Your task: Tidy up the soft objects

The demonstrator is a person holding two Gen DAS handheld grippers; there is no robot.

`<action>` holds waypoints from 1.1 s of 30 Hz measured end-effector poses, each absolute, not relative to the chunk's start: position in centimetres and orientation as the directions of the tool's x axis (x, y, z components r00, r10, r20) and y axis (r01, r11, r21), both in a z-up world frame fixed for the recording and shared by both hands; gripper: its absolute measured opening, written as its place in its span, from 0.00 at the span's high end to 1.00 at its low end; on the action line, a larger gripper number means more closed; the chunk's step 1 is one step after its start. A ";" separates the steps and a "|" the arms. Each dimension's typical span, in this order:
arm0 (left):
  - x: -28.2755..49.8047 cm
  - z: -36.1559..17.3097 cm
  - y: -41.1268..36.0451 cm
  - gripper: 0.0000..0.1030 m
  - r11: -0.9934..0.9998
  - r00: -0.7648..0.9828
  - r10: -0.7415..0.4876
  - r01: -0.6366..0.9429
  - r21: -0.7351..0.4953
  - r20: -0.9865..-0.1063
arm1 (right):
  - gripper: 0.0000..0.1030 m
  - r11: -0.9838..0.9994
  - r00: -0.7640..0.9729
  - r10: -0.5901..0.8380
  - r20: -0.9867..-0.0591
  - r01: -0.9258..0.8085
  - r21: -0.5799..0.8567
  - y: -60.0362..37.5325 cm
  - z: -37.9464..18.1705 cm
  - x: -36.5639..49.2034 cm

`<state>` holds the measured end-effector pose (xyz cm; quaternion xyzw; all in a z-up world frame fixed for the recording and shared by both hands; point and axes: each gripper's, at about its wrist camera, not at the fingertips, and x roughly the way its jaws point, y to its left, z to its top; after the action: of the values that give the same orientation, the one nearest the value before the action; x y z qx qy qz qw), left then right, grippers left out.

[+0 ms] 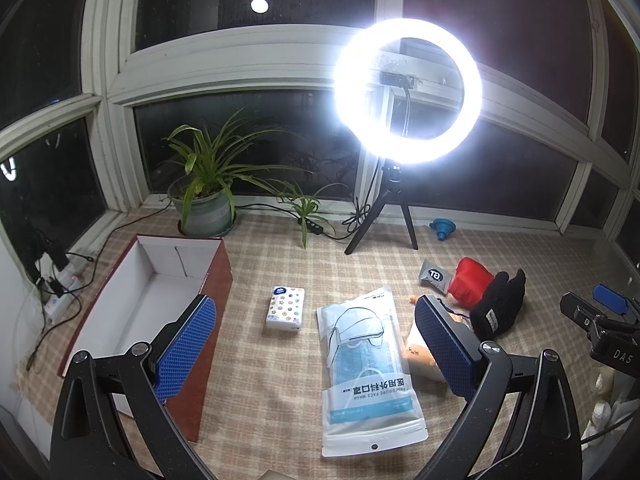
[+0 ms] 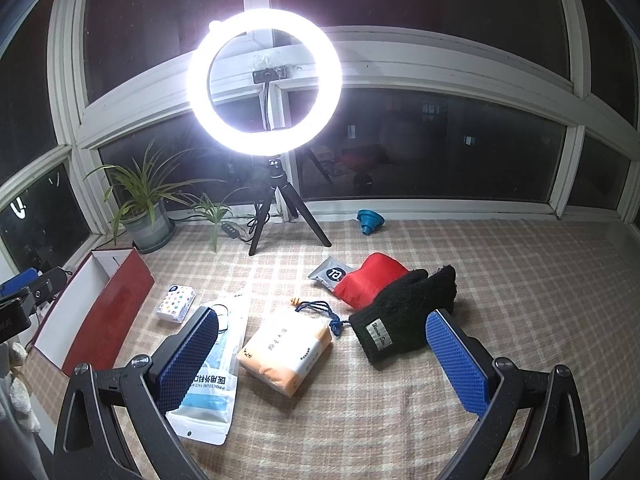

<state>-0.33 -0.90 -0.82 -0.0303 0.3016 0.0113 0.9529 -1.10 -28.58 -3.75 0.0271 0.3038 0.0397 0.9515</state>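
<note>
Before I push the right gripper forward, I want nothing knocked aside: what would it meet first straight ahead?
Probably the orange tissue pack, lying between the open fingers of the right gripper. The black glove sits just right of that line. Depth is unclear.

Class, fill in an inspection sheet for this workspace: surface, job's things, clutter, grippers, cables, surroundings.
Surface: checked cloth covers it.
Job's things: open red box, face mask pack, small tissue pack, orange tissue pack, black gloves, red pouch, grey sachet, all lying loose outside the box.
Clutter: blue funnel.
Grippers: left gripper open, holding nothing; right gripper open, holding nothing.
Cables: power strip with leads, left edge.
Surroundings: ring light, potted plant, dark windows.
</note>
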 end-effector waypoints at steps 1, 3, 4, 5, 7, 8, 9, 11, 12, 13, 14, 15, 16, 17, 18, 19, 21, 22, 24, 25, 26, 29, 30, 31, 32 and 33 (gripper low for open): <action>-0.3 -0.8 -0.8 0.03 0.998 0.818 0.003 -0.041 -0.053 -0.575 | 0.00 0.995 0.812 0.093 -0.577 -0.060 0.077 -28.6 -3.7 -1.1; -0.3 -0.9 -1.0 0.03 0.998 0.817 0.001 -0.040 -0.055 -0.577 | 0.00 0.995 0.810 0.095 -0.578 -0.061 0.078 -28.5 -3.8 -1.1; -0.3 -1.0 -1.1 0.03 0.998 0.816 0.000 -0.039 -0.055 -0.578 | 0.00 0.995 0.810 0.095 -0.579 -0.061 0.078 -28.5 -3.8 -1.1; -0.1 -1.2 -1.0 0.03 0.998 0.815 -0.001 -0.038 -0.055 -0.579 | 0.00 0.995 0.809 0.097 -0.579 -0.063 0.078 -28.5 -3.9 -1.1; -0.1 -1.3 -1.1 0.03 0.998 0.815 -0.002 -0.038 -0.056 -0.580 | 0.00 0.995 0.808 0.100 -0.581 -0.066 0.079 -28.4 -3.9 -1.1; -0.1 -1.4 -1.2 0.03 0.998 0.814 -0.003 -0.038 -0.058 -0.580 | 0.00 0.994 0.807 0.102 -0.582 -0.067 0.081 -28.5 -3.8 -1.0; 0.0 -1.4 -1.1 0.03 0.998 0.815 -0.003 -0.037 -0.058 -0.580 | 0.00 0.994 0.805 0.103 -0.584 -0.068 0.082 -28.6 -3.8 -0.9; -0.1 -1.4 -1.1 0.03 0.998 0.814 -0.003 -0.038 -0.058 -0.581 | 0.00 0.994 0.803 0.106 -0.587 -0.069 0.085 -28.6 -3.9 -0.9; 0.0 -1.5 -1.1 0.03 0.998 0.813 -0.004 -0.037 -0.059 -0.582 | 0.00 0.994 0.802 0.107 -0.588 -0.070 0.086 -28.6 -3.9 -0.9; 0.0 -1.6 -1.1 0.03 0.997 0.813 -0.005 -0.037 -0.061 -0.583 | 0.00 0.994 0.801 0.109 -0.589 -0.072 0.087 -28.6 -4.0 -0.9; 0.0 -1.7 -1.0 0.03 0.997 0.812 -0.007 -0.037 -0.063 -0.584 | 0.00 0.993 0.800 0.111 -0.590 -0.073 0.088 -28.6 -4.0 -0.8; 0.0 -1.8 -1.0 0.03 0.997 0.811 -0.008 -0.036 -0.065 -0.586 | 0.00 0.993 0.799 0.114 -0.591 -0.076 0.089 -28.7 -4.0 -0.8; 0.0 -1.8 -0.8 0.03 0.997 0.810 -0.010 -0.036 -0.067 -0.587 | 0.00 0.993 0.798 0.115 -0.592 -0.077 0.089 -28.7 -4.0 -0.8; 0.0 -1.9 -0.9 0.03 0.997 0.809 -0.010 -0.036 -0.067 -0.588 | 0.00 0.993 0.796 0.116 -0.594 -0.078 0.089 -28.7 -4.0 -0.8; 0.1 -1.8 -0.7 0.03 0.997 0.808 -0.011 -0.036 -0.068 -0.590 | 0.00 0.993 0.795 0.118 -0.595 -0.080 0.090 -28.6 -4.1 -0.7; 0.1 -1.8 -0.7 0.03 0.997 0.807 -0.011 -0.036 -0.068 -0.590 | 0.00 0.993 0.794 0.118 -0.597 -0.080 0.090 -28.6 -4.1 -0.6; 0.2 -2.0 -0.7 0.03 0.997 0.805 -0.012 -0.035 -0.068 -0.594 | 0.00 0.992 0.790 0.123 -0.600 -0.082 0.095 -28.6 -4.2 -0.6; 0.2 -2.0 -0.7 0.03 0.997 0.803 -0.012 -0.035 -0.068 -0.596 | 0.00 0.992 0.788 0.125 -0.602 -0.083 0.097 -28.6 -4.2 -0.5; 0.3 -2.1 -0.6 0.03 0.997 0.801 -0.014 -0.036 -0.071 -0.599 | 0.00 0.991 0.785 0.128 -0.607 -0.085 0.100 -28.6 -4.4 -0.4; 0.4 -2.1 -0.5 0.03 0.997 0.799 -0.016 -0.035 -0.073 -0.602 | 0.00 0.991 0.783 0.130 -0.609 -0.086 0.101 -28.6 -4.4 -0.3; 0.4 -2.2 -0.4 0.03 0.996 0.796 -0.019 -0.035 -0.077 -0.605 | 0.00 0.991 0.781 0.133 -0.610 -0.088 0.103 -28.6 -4.5 -0.2; 0.7 -2.6 0.0 0.03 0.994 0.786 -0.038 -0.031 -0.101 -0.617 | 0.00 0.989 0.775 0.147 -0.615 -0.100 0.110 -28.5 -4.7 0.1; 0.8 -2.9 0.3 0.03 0.993 0.781 -0.046 -0.033 -0.115 -0.623 | 0.00 0.988 0.773 0.151 -0.616 -0.104 0.113 -28.5 -4.8 0.3; 0.9 -3.1 0.6 0.03 0.991 0.776 -0.053 -0.035 -0.128 -0.628 | 0.00 0.988 0.770 0.156 -0.618 -0.108 0.114 -28.5 -5.0 0.4; 1.0 -3.4 0.9 0.03 0.989 0.770 -0.062 -0.038 -0.144 -0.635 | 0.00 0.987 0.768 0.161 -0.620 -0.113 0.116 -28.5 -5.1 0.6; 1.1 -3.9 1.3 0.03 0.986 0.760 -0.074 -0.042 -0.162 -0.646 | 0.00 0.986 0.763 0.169 -0.623 -0.121 0.119 -28.4 -5.3 0.8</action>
<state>1.06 1.30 -3.87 -0.0835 0.3463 -0.0086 0.9344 0.79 -28.43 -5.33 0.0358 0.3352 0.0770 0.9383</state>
